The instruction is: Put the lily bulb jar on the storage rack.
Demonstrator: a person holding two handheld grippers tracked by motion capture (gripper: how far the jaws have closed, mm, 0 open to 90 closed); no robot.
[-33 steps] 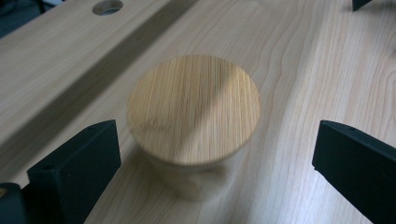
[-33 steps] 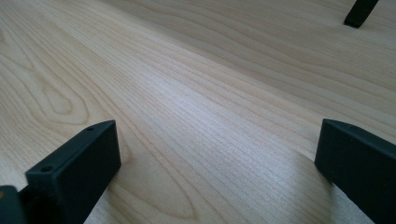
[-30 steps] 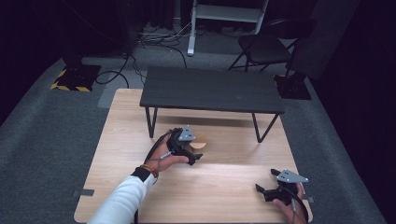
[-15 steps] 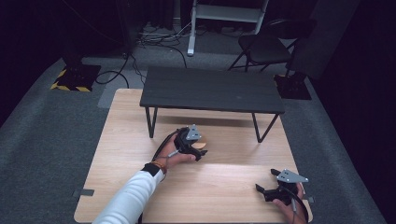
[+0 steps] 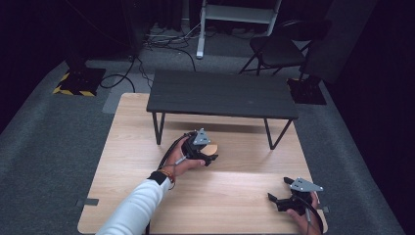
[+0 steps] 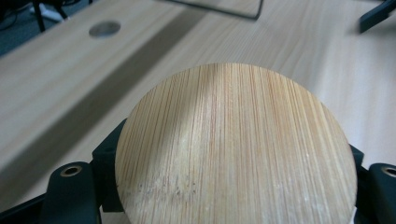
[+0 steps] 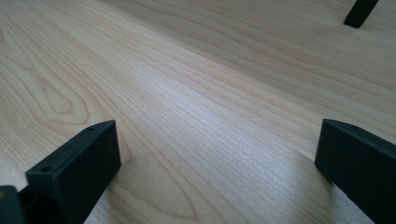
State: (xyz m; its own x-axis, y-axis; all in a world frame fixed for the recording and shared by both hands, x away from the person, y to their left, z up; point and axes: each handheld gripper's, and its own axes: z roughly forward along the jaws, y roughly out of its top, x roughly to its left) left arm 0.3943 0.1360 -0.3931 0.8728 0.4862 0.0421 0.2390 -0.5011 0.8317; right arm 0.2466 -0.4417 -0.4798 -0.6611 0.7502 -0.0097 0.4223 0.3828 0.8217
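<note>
You are holding the round bamboo disc (image 6: 233,149) in your left gripper (image 5: 201,151), its jaws clenched on the disc's edges, so the pick-up looks done. The disc is hanging over the middle of the wooden table (image 5: 122,161), just near of the small black bench (image 5: 222,94); setting it down is what remains. Your right gripper (image 5: 286,198) is resting at the near right, jaws spread wide and grasping nothing.

disc (image 6: 233,149): fine-grained bamboo, matt | table (image 7: 196,93): pale smooth wood | jaws: matt black plastic
</note>
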